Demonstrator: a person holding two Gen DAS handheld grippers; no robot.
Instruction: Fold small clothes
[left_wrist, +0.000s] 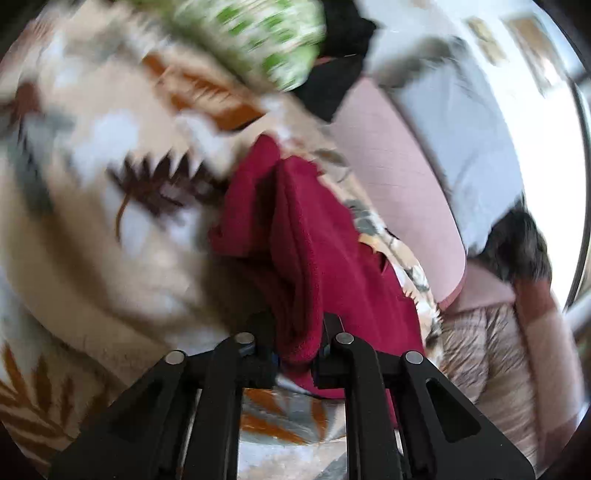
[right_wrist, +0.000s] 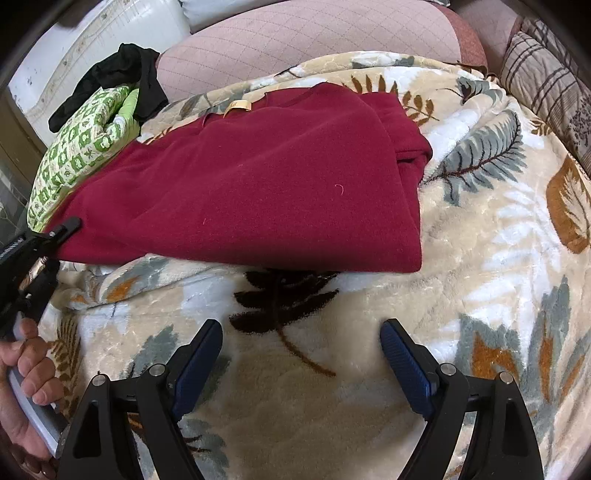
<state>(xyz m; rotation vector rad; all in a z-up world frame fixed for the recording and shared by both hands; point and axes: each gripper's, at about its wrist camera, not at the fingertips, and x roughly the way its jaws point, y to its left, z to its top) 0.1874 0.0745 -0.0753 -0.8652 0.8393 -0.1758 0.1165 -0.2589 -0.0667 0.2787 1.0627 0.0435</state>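
Maroon garment (right_wrist: 258, 177) lies spread on the leaf-print blanket (right_wrist: 480, 258), and my left gripper (left_wrist: 299, 347) is clamped nearly shut on its bunched edge. My right gripper (right_wrist: 301, 365) hovers over bare blanket just beside the hem, jaws wide and holding nothing. The left wrist view is motion-blurred, and the tan label (right_wrist: 238, 106) near the collar is unreadable.

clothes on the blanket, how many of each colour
red: 1, the top, its corner clamped in the left hand-held gripper
green print: 1
black: 1
total: 3
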